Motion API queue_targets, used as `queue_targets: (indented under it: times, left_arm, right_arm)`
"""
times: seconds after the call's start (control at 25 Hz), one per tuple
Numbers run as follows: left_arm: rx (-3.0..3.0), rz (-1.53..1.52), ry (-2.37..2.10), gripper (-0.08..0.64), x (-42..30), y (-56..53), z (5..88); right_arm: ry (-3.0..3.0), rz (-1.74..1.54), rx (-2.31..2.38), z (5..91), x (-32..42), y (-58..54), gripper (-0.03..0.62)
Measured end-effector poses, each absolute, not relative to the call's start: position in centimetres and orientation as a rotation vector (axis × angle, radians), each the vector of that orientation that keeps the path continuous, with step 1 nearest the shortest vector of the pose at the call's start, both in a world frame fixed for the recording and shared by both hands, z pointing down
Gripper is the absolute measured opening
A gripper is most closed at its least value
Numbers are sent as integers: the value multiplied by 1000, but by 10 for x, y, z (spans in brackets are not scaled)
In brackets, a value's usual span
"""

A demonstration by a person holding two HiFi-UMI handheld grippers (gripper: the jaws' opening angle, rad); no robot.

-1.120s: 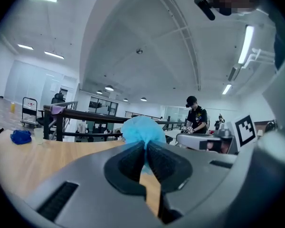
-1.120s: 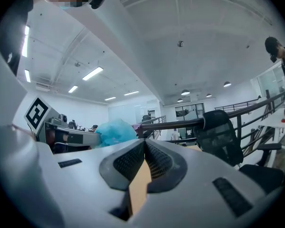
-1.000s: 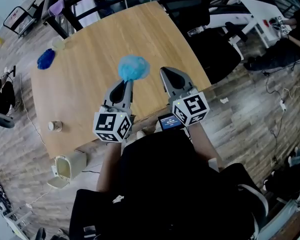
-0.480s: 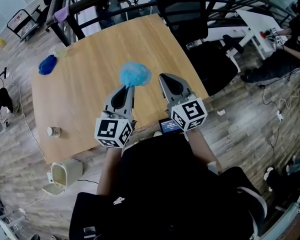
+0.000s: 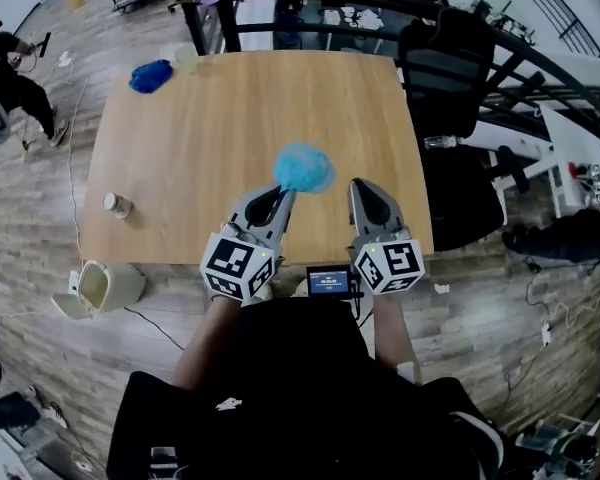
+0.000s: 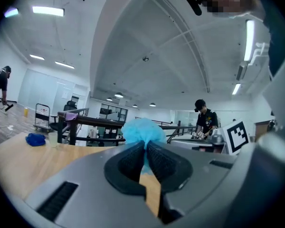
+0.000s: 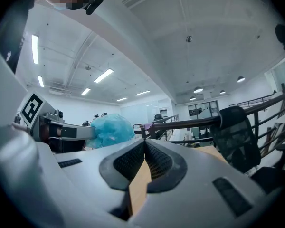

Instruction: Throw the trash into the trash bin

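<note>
Head view: the blue trash wad [image 5: 302,167] is seen pinched at the tips of the left gripper [image 5: 282,194], above the table [image 5: 230,108]. The trash bin [image 5: 95,288] stands on the floor, back and left of those jaws, nearer this gripper.

Left gripper view: the jaws are clamped on the wad.

Right gripper view: the right gripper [image 7: 143,148] is closed, seemingly on nothing, with the wad left of its jaws.

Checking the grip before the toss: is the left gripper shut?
Shut: the jaws of the left gripper pinch the blue trash wad between them.
</note>
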State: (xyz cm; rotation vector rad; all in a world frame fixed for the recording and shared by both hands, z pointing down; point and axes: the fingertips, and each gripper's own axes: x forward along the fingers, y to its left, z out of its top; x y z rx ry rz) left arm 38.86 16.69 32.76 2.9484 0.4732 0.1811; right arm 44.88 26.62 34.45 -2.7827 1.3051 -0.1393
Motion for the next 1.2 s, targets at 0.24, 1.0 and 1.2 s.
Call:
queue_targets:
  times: [0.24, 1.0, 1.2]
  left_arm:
    - [3011, 257, 7, 12, 328, 65, 340]
    - [2656, 59, -1088, 12, -78, -191, 381]
    - [2553, 55, -1139, 12, -159, -205, 410]
  right_arm:
    - [1661, -225, -2540, 365, 430, 147, -2]
    - [2671, -289, -1743, 384, 44, -191, -2]
    - [2830, -340, -1572, 408, -59, -228, -2]
